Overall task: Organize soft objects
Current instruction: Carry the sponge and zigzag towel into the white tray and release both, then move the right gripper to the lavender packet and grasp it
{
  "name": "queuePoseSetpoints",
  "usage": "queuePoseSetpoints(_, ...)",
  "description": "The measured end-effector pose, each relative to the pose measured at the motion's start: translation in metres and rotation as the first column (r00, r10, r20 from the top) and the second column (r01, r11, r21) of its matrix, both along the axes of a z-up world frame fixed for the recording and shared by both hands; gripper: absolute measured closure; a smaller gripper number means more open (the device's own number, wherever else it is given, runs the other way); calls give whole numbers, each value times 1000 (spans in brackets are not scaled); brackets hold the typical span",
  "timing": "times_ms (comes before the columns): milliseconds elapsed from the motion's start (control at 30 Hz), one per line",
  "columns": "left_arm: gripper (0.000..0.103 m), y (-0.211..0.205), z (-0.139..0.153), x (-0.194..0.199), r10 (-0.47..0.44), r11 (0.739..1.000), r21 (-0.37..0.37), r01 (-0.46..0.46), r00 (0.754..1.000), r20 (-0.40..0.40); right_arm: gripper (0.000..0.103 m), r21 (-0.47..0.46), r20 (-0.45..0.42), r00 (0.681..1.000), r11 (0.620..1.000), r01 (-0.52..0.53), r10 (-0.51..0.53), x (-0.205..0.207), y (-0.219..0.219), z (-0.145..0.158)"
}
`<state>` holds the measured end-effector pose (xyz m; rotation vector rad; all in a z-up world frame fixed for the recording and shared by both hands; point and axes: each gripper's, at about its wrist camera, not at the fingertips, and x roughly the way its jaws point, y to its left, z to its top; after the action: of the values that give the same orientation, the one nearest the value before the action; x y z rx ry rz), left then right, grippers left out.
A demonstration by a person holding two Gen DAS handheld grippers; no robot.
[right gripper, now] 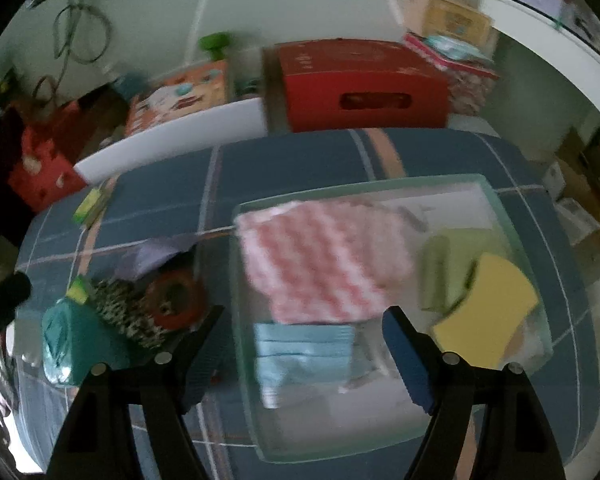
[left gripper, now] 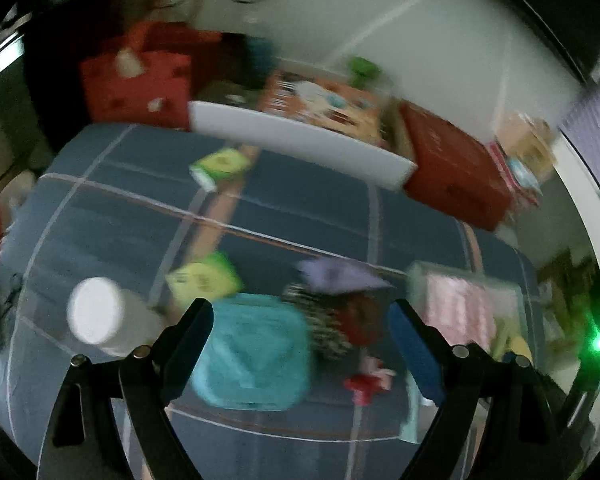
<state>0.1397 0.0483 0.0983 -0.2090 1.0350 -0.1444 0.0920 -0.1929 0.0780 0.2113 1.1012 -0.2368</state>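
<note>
Looks like the in-between bit of the sorting job: several soft things already sitting in the clear bin point(right gripper: 516, 216) on the plaid-covered bed point(right gripper: 284, 168) — pink-and-white checked cloth point(right gripper: 324, 264), folded light blue cloth point(right gripper: 304, 356), green cloth point(right gripper: 444, 268), yellow sponge point(right gripper: 488, 312). Still loose on the bed beside the bin's left wall: teal cloth point(left gripper: 256, 356), a black-and-white patterned bundle point(left gripper: 324, 320) touching it, a lilac cloth point(left gripper: 340, 276) just behind that, plus two green-yellow sponges point(left gripper: 204, 278) further toward the bed's far edge. Left gripper point(left gripper: 300, 344) wide open, nothing between the pads, angled down over the teal cloth. Right gripper point(right gripper: 304, 344) also spread wide and empty, hanging over the near part of the bin. Both views pretty smeared, so fine detail is a guess. Next move probably: drop the left gripper onto the teal cloth, pinch a good fold, lift clear of the patterned bundle, carry over the bin wall. Likely snag: dragging the neighbouring bundle along.
</note>
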Motion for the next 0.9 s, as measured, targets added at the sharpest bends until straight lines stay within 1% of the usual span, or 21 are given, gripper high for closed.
queuePoseSetpoints(133,13,44,-3,-1,111,994,12,-111,994,-6,22,0,9,999,999,-42,42,4,18,2)
queuePoseSetpoints(267,13,75,-9,-5,173,985,-8,-173,985,-25,22,5,4,998,998,-68,68,8,33,-1)
queuePoseSetpoints(433,13,101,-11,-4,228,973,-10,-229,973,-41,22,4,-6,994,994,-112,112,13,53,-4)
queuePoseSetpoints(533,13,109,-11,6,220,975,-7,-221,974,-57,22,0,2,991,991,-131,131,15,65,-2)
queuePoseSetpoints(667,13,119,-9,24,169,985,37,-166,983,-77,22,8,14,990,990,-138,138,17,74,1)
queuePoseSetpoints(800,13,135,-7,43,140,990,41,-136,985,-105,22,8,20,989,989,-146,146,21,79,4)
queuePoseSetpoints(900,13,144,-7,59,109,990,97,-98,988,-112,22,22,35,988,988,-151,150,27,79,7)
